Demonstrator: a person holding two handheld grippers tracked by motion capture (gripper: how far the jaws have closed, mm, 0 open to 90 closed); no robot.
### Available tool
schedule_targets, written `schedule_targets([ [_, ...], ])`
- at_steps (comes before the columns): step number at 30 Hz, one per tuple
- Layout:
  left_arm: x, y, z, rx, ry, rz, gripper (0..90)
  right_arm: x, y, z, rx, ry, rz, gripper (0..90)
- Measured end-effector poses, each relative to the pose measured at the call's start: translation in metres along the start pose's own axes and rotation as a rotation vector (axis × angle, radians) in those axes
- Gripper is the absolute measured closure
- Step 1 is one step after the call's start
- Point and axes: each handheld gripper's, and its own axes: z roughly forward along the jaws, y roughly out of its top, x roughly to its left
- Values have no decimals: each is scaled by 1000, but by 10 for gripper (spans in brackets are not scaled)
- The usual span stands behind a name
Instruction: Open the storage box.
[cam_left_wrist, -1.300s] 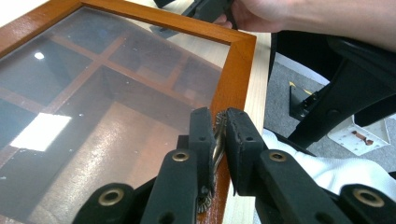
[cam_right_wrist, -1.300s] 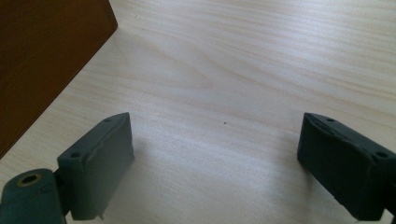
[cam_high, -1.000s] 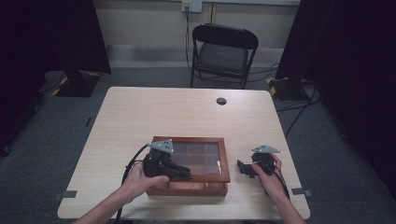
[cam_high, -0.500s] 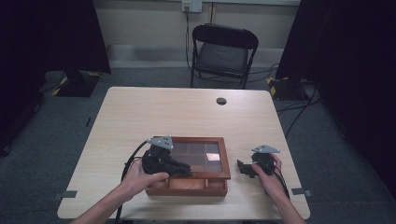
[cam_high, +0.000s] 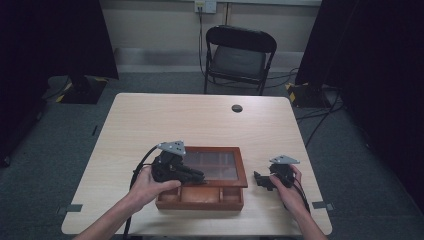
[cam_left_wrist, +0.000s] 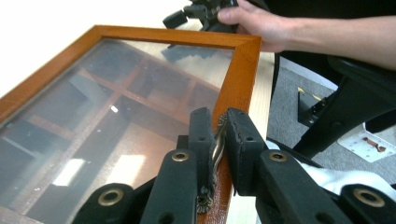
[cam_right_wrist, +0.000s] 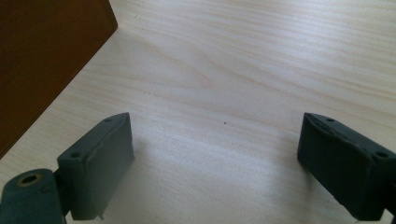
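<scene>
Box: reddish-brown wood, lid glass-paned. Counter: pale woodgrain. Jaws black. Chair: black.

Dim room, glass glare, soft focus

The left hand-held gripper is gripped by the left hand, its jaws pinched nearly together, pointing to 3 o'clock. The right hand-held gripper has its jaws wide apart, pointing to 9 o'clock, low.
</scene>
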Motion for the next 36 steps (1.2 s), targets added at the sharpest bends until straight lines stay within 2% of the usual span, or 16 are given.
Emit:
schedule_targets([
  [15, 3, 8, -5, -12, -3, -3, 811, 0, 0, 0, 0, 0, 0, 100],
  [21, 2, 13, -6, 0, 15, 5, 812, 0, 0, 0, 0, 0, 0, 100],
  [25, 4, 16, -8, -22, 13, -4, 812, 0, 0, 0, 0, 1, -1, 100],
  [36, 4, 25, -10, 7, 25, -22, 812, 0, 0, 0, 0, 1, -2, 100],
])
